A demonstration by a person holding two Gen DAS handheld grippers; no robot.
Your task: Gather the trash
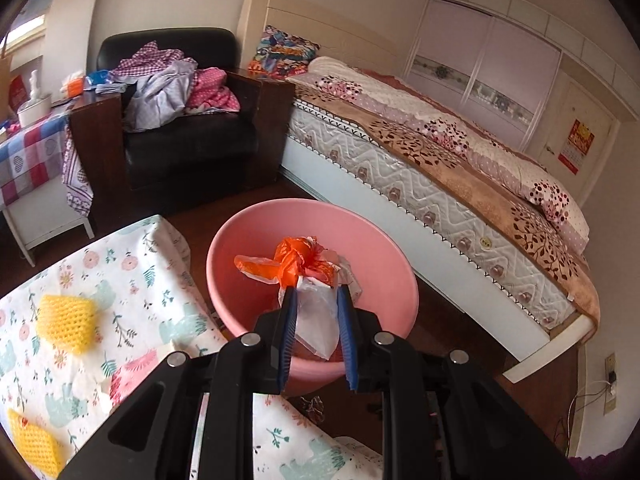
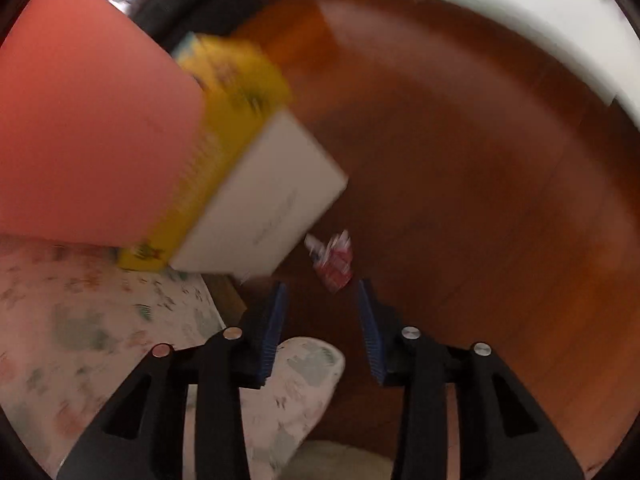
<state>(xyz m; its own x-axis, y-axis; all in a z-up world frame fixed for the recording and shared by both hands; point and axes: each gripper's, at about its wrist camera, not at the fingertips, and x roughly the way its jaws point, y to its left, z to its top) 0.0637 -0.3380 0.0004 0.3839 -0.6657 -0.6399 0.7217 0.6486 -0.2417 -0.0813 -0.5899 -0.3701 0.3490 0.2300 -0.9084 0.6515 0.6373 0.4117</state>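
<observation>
Currently the left claw [image 1: 316, 290] points downward and away over a pink bin [image 1: 256, 240], its blue pads [image 1: 289, 316] clamped on a crumpled bundle of orange and white plastic bags [image 1: 308, 276]. The bundle hangs above the bin's open mouth, just inside the near rim. The bin stands on the wooden floor [image 1: 452, 320] between a worktop covered by a floral cloth [image 1: 120, 280] on the left and a bed [image 1: 440, 152] on the right.

The right claw [image 2: 322, 292] points steeply down at the floor [image 2: 480, 180] with its jaws parted and nothing between the pads. A small red-and-white wrapper [image 2: 334, 262] lies on the floor just beyond the fingertips. To the left, a yellow and white box [image 2: 256, 192] is tilted against the bin wall [image 2: 88, 140]; whether it rests there or is in the air cannot be told.

The right wrist view is heavily motion-blurred, so print on the box and wrapper is unreadable. The bin's base is cut off by the claw body in the left wrist view.

Only the left wrist view shows the black armchair [image 1: 188, 144] piled with clothes [image 1: 176, 84] at the far left. Only the right wrist view shows the box and the wrapper.
</observation>
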